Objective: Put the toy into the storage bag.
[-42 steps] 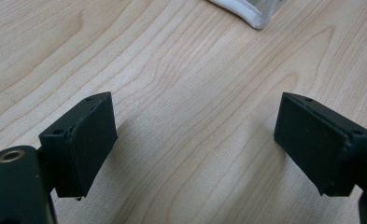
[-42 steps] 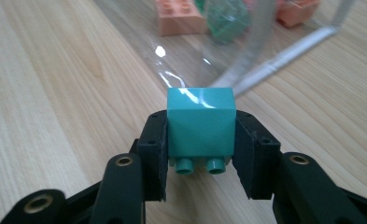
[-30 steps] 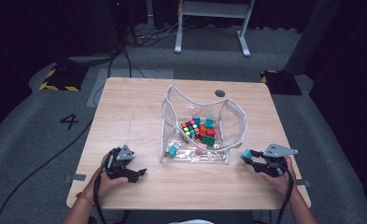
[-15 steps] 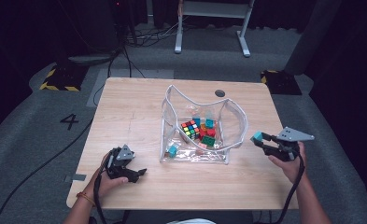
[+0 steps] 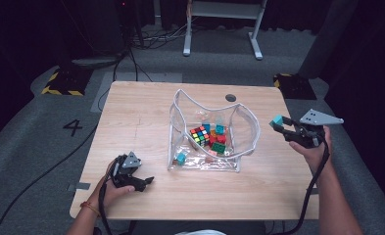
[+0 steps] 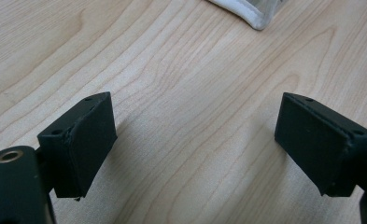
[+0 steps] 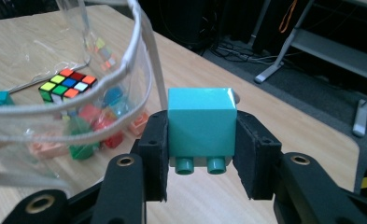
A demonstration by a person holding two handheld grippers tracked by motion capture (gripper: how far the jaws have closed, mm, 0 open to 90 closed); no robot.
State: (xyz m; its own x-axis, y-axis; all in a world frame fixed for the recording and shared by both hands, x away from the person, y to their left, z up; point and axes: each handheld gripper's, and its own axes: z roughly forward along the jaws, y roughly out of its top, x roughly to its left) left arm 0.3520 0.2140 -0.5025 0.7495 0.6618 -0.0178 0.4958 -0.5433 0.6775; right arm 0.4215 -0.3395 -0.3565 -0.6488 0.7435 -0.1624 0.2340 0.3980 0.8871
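A clear plastic bag (image 5: 210, 128) with a white rim stands open mid-table, holding a colour-tiled puzzle cube (image 5: 199, 135) and several red, green and teal bricks. My right gripper (image 5: 278, 123) hovers right of the bag, above the table's right side, shut on a teal brick (image 7: 201, 127) whose studs point toward the camera; the bag's rim (image 7: 139, 60) lies just beyond it. Down at the front left my left gripper (image 5: 148, 181) rests on the wood, open, and bare tabletop shows between its pads (image 6: 90, 140). A teal brick (image 5: 181, 158) lies inside the bag's near corner.
The wooden table (image 5: 131, 112) has a dark round hole (image 5: 230, 98) near its far edge. A metal stand (image 5: 219, 29) and cables sit on the grey floor behind. Yellow-black marked plates (image 5: 61, 83) lie on the floor at both far corners.
My right gripper has risen from the table's front right and moved away from me with the teal brick, now level with the bag's rim. The left gripper has stayed put.
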